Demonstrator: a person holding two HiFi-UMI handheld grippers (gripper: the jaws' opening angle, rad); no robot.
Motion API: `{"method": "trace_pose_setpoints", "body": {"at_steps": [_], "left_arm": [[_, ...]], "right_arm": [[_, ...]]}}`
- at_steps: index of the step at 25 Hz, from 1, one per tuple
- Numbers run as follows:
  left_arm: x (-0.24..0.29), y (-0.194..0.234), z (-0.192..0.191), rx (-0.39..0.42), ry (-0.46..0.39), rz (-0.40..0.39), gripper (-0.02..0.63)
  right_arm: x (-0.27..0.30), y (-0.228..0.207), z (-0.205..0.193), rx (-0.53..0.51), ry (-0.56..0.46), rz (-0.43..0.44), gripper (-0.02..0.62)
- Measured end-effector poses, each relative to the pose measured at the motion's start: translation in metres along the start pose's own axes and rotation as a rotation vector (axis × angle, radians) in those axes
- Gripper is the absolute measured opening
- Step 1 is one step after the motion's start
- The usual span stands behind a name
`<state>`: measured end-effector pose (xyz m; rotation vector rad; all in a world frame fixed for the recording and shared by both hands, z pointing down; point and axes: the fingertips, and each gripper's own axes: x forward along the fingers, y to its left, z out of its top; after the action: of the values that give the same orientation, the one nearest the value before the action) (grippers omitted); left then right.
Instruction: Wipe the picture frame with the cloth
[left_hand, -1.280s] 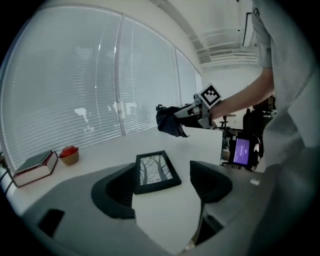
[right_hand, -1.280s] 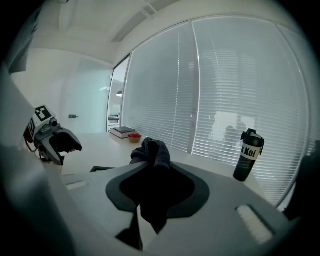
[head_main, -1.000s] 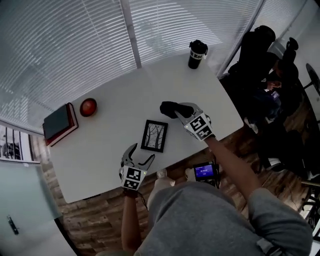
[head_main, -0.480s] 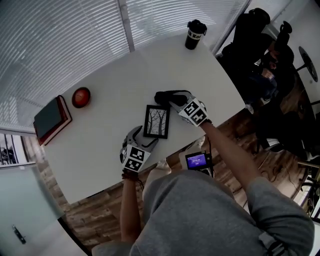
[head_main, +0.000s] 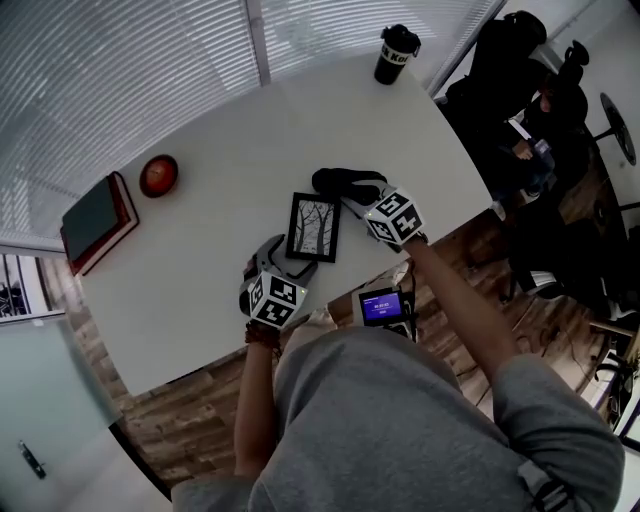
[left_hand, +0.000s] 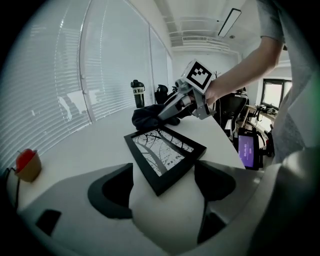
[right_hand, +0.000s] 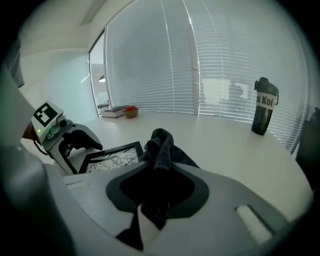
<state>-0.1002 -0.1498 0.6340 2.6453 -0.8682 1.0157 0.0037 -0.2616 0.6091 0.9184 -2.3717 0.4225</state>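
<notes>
On the table (head_main: 220, 170), my left gripper (head_main: 288, 262), its jaws just opening wider, flanks the stiff frame (head_main: 313, 227) corner without touching it. I'd grip that rim, sparing the glass. My right gripper (head_main: 362, 200) pinches the limp cloth (head_main: 335, 182).

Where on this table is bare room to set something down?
Bare table lies between the book and the picture frame, and between the cloth and the bottle. The near edge is crowded: the left gripper, its fingers just opened wider around the frame's corner, and the right gripper holding the cloth.
</notes>
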Motion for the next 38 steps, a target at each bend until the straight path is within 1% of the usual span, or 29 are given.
{"method": "trace_pose_setpoints", "body": {"at_steps": [3, 5, 7, 8, 9, 11, 16, 24, 30, 38], "left_arm": [[0.001, -0.002, 0.0, 0.004, 0.003, -0.007, 0.394], [0.0, 0.0, -0.001, 0.008, 0.003, -0.008, 0.396], [0.0, 0.001, -0.001, 0.007, 0.0, -0.006, 0.394], [0.0, 0.001, -0.002, 0.006, -0.001, -0.005, 0.394], [0.0, 0.001, -0.002, 0.004, -0.001, -0.004, 0.394], [0.0, 0.002, -0.002, 0.004, 0.0, -0.001, 0.394], [0.001, 0.001, -0.001, 0.006, 0.002, -0.003, 0.394], [0.0, 0.001, -0.001, 0.003, 0.001, -0.002, 0.394], [0.0, 0.0, -0.001, 0.003, 0.0, -0.003, 0.393], [-0.001, 0.0, -0.001, 0.0, 0.001, -0.005, 0.393]], "right_arm": [[-0.004, 0.007, -0.001, -0.055, 0.009, -0.018, 0.089], [-0.005, 0.015, 0.0, -0.083, 0.011, -0.005, 0.089], [-0.005, 0.034, -0.002, -0.102, 0.033, 0.079, 0.087], [-0.004, 0.046, -0.005, -0.122, 0.057, 0.128, 0.086], [-0.002, 0.057, -0.009, -0.152, 0.083, 0.159, 0.086], [0.002, 0.067, -0.013, -0.186, 0.109, 0.166, 0.084], [0.0, 0.071, -0.015, -0.116, 0.077, 0.179, 0.084], [-0.01, 0.092, -0.025, -0.061, 0.064, 0.211, 0.081], [-0.017, 0.109, -0.031, -0.053, 0.053, 0.216, 0.081], [-0.025, 0.134, -0.038, -0.013, 0.056, 0.265, 0.08]]}}
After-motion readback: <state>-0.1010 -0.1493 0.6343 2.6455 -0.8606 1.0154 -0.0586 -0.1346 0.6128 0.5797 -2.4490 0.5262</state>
